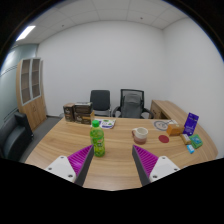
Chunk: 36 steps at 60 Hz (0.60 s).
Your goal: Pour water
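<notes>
A green plastic bottle [97, 138] with a label stands upright on the wooden table [115, 160], just ahead of my left finger. A pale cup or bowl [140, 134] sits a little farther on, to the right of the bottle. My gripper [112, 158] hovers over the table with its two magenta pads [80, 158] spread wide apart. Nothing lies between the fingers; only bare wood shows there.
Snack packets and a purple box [190, 124] lie on the right part of the table. Small items sit near the far edge [108, 123]. Two office chairs [130, 103] stand behind the table, a brown box [76, 112] beside them, a cabinet [31, 90] at left.
</notes>
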Each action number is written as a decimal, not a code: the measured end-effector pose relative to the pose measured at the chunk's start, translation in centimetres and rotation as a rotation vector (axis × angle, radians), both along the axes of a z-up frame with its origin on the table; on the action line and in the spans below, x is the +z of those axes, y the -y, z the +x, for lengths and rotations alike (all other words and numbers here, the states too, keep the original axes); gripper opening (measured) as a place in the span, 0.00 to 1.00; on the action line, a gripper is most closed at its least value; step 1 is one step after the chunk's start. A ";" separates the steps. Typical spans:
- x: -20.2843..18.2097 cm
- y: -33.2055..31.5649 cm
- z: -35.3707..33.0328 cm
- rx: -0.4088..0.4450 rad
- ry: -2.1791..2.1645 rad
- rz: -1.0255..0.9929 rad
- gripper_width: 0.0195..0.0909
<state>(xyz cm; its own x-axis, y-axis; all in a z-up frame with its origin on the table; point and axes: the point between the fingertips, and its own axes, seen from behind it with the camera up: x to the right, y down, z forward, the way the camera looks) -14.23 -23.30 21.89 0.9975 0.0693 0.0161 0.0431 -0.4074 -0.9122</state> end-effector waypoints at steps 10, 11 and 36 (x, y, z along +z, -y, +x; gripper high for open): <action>-7.8 -3.5 -5.5 0.031 -0.062 -0.051 0.83; -8.4 -3.9 -5.8 0.031 -0.058 -0.056 0.83; -14.9 -17.4 -8.0 -0.016 -0.070 -0.005 0.83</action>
